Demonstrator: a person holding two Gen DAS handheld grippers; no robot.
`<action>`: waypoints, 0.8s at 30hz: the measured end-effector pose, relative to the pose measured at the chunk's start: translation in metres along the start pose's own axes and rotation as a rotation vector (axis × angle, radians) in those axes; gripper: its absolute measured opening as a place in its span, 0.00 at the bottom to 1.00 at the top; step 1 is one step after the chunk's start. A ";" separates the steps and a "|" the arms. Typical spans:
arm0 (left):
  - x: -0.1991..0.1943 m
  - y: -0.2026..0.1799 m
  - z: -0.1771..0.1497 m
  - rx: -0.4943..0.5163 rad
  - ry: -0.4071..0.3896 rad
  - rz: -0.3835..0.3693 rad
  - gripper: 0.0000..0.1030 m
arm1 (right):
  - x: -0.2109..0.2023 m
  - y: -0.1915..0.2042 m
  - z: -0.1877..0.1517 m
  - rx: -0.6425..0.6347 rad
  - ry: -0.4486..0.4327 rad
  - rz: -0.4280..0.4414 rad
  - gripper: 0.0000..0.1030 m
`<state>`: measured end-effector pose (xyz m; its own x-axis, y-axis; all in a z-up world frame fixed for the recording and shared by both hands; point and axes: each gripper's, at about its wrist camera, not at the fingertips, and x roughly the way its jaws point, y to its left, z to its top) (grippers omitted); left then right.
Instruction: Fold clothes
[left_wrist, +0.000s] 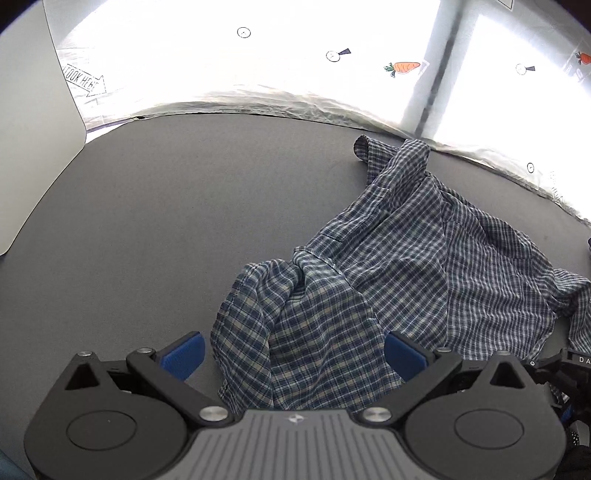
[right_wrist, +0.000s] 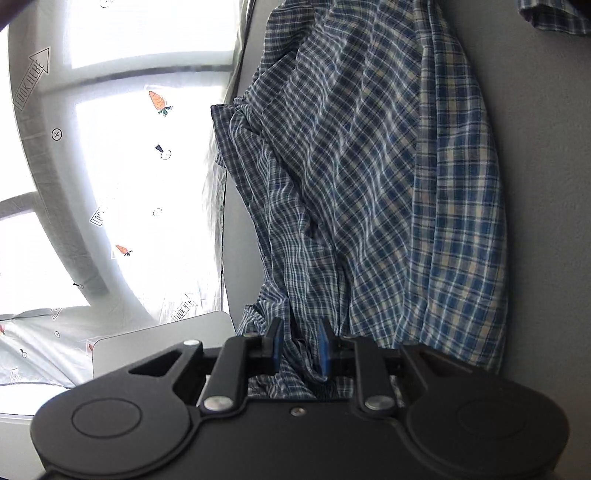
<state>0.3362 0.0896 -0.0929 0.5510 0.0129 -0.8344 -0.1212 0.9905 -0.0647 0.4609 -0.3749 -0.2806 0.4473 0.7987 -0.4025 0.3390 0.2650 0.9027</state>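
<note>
Strong daylight pours through the window (left_wrist: 258, 55) across the top of the left wrist view and down the left side of the right wrist view, blown out to plain white there. The grey surface (left_wrist: 166, 221) is evenly, softly lit, with faint shadows under the checked shirt (left_wrist: 388, 258) folds. Both views bend hard at the edges, with dark corners. The black claw housings near the lens look slightly soft

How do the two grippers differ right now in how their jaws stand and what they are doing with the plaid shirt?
The left gripper has jaws spread wide, fabric lying loose between them; the right gripper has jaws close together with a bunch of the plaid shirt between its pads. Both have blue pads and sit at the shirt's edge.
</note>
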 end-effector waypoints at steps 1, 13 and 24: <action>0.005 0.000 0.007 0.004 -0.010 -0.001 0.96 | 0.004 0.002 0.007 0.002 -0.014 -0.001 0.21; 0.103 -0.052 0.100 0.291 -0.034 -0.016 0.72 | 0.023 0.042 0.090 -0.172 -0.310 -0.336 0.39; 0.147 -0.149 0.074 0.724 0.027 -0.235 0.72 | 0.017 0.052 0.119 -0.503 -0.425 -0.626 0.63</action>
<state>0.4966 -0.0464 -0.1655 0.4739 -0.2038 -0.8567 0.5740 0.8093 0.1250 0.5842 -0.4120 -0.2587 0.6041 0.1891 -0.7741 0.2660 0.8679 0.4196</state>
